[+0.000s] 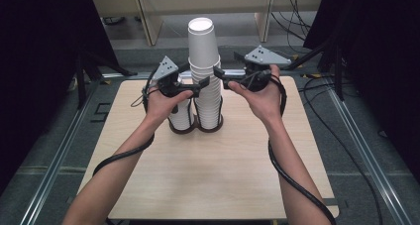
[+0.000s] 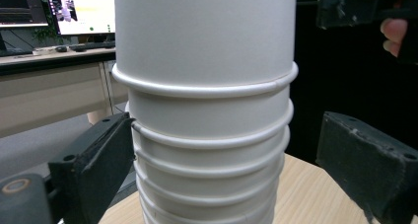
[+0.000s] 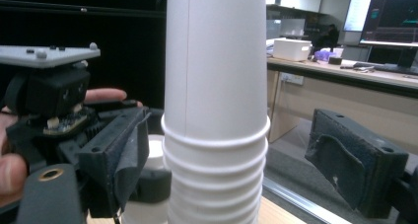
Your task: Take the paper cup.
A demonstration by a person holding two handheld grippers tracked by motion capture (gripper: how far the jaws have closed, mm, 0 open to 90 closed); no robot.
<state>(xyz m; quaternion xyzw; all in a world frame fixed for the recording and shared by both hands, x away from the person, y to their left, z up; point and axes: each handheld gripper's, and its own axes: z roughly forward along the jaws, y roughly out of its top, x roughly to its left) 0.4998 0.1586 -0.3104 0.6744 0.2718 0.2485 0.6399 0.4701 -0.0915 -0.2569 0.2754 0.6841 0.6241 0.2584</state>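
Grippers level – left gripper (image 1: pixel 199 88) | right gripper (image 1: pixel 217 77) | flanking cup stack (image 1: pixel 204 61)

My bench (image 1: pixel 208 185) is light wood w/ black curtains (image 1: pixel 39 61) both sides, grey floor (image 1: pixel 356 121) around it. Desks (image 3: pixel 345 81) w/ lit monitors (image 3: pixel 389 17) behind me.
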